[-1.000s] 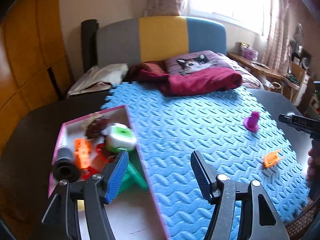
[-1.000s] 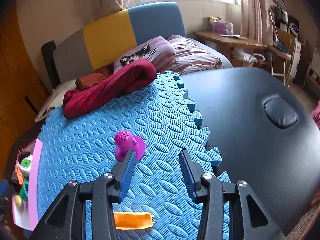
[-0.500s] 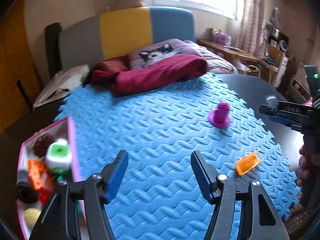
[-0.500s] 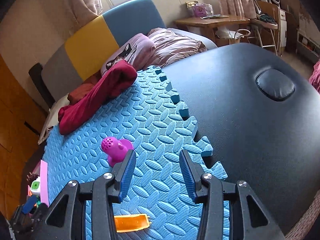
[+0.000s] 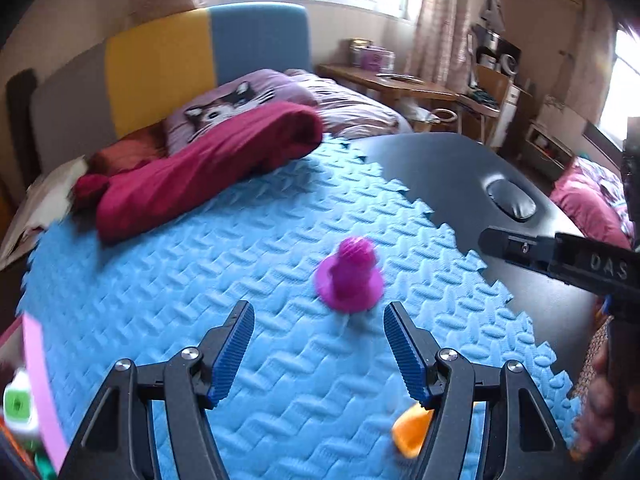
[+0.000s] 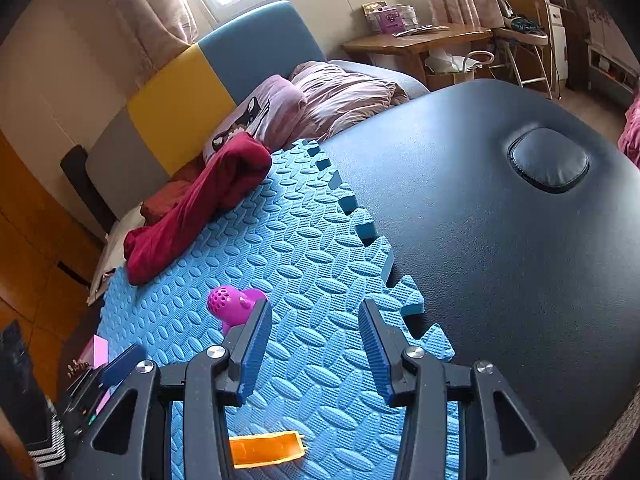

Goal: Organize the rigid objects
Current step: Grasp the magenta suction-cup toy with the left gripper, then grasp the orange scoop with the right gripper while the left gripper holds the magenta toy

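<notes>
Blue mat [image 5: 200,280] — left gripper [image 5: 319,350] tilted down, fingers opening, empty; right gripper [image 6: 316,344] — parted, empty.

My landmark is the blue foam mat [image 5: 192,280]. It lies on a black padded table [image 6: 500,260], which has an oval cushion insert [image 6: 548,160] far to the right of the mat. On the far edge of the mat I see a dark red cloth [image 5: 208,168]. Behind that edge there is a bed with a cat-print pillow [image 5: 232,104] and a headboard [image 5: 208,60] in grey, yellow and blue. Beyond the mat, at the right, a wooden desk [image 6: 420,40] stands under the window.
</notes>
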A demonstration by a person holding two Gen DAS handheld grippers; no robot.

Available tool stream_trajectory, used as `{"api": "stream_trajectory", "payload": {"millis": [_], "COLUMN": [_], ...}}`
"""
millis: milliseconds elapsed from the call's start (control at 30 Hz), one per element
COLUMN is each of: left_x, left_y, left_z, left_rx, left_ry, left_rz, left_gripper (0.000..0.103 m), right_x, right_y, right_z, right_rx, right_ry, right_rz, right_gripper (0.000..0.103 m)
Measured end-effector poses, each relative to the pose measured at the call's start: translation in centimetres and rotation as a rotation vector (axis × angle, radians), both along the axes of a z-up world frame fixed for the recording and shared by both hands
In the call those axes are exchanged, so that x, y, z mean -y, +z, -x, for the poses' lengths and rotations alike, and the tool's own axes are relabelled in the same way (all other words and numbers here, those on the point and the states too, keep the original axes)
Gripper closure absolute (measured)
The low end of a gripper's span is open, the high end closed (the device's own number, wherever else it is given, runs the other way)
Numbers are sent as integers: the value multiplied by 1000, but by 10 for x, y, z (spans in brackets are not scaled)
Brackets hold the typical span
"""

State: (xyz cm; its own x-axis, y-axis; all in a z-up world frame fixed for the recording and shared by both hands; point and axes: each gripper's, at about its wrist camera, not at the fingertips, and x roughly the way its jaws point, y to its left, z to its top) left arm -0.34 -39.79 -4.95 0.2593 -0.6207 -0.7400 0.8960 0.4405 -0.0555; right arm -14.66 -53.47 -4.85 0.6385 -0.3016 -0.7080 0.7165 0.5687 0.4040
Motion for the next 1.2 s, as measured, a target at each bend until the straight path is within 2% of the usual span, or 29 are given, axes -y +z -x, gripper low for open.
{"api": "stream_trajectory", "payload": {"millis": [100,400,433,467,533,700,967,1200], "left_x": [19,59,62,65,68,45,-23,-77], "left_y": [-3,-27,-30,-34,-39,-37,-26,-21], "left_z": [2,-7,-9,-11,-15,-22,-24,-9], "left_rx": [19,3,0,-8,-26,-52,-30,-26], "left_ry": [-24,-30,-25,-23,-9,43,187,242], "left_rz": [-2,-44,-47,-54,-58,-28,-25,-10], "left_gripper": [35,38,47,66,71,71,71,71], "right_x": [2,3,3,3,5,5,-5,-22], "right_y": [-1,-1,-1,-2,-3,-5,-17,-27], "right_z": [1,0,0,0,0,-3,-22,-38], "right_rx": [6,17,17,17,16,9,-14,-72], "right_ry": [-3,3,3,3,1,22,150,258], "right_rz": [-12,-23,-24,-27,-36,-45,-122,-157], "right_gripper": [58,58,58,58,57,58,58,55]}}
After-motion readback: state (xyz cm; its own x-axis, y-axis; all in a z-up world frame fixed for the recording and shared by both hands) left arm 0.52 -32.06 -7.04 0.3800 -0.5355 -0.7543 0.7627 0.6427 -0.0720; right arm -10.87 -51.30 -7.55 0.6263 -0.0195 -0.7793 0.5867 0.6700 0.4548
